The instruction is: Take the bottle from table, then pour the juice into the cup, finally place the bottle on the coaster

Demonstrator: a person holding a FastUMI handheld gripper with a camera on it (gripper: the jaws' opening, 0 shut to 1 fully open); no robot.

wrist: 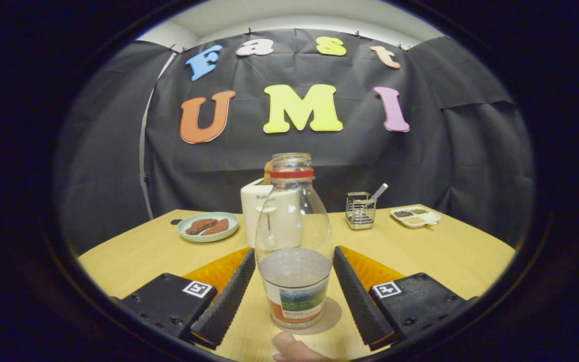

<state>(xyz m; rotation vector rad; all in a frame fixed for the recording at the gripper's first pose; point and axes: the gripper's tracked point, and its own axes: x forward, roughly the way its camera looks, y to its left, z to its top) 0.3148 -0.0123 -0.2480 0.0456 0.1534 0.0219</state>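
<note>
Gripper view: bottle [293, 241], part full, stands on the table [435, 251] between the gripper [294, 296]'s wide-open fingers, neither finger pressing it.

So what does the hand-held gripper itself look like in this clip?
The hand-held gripper has two long fingers with ridged, saw-tooth inner faces, spread open on either side of the bottle. Each finger sits on a black blocky mount carrying a square black-and-white marker, with orange housing behind. A fingertip of the person shows below; no sleeve is visible.
</note>
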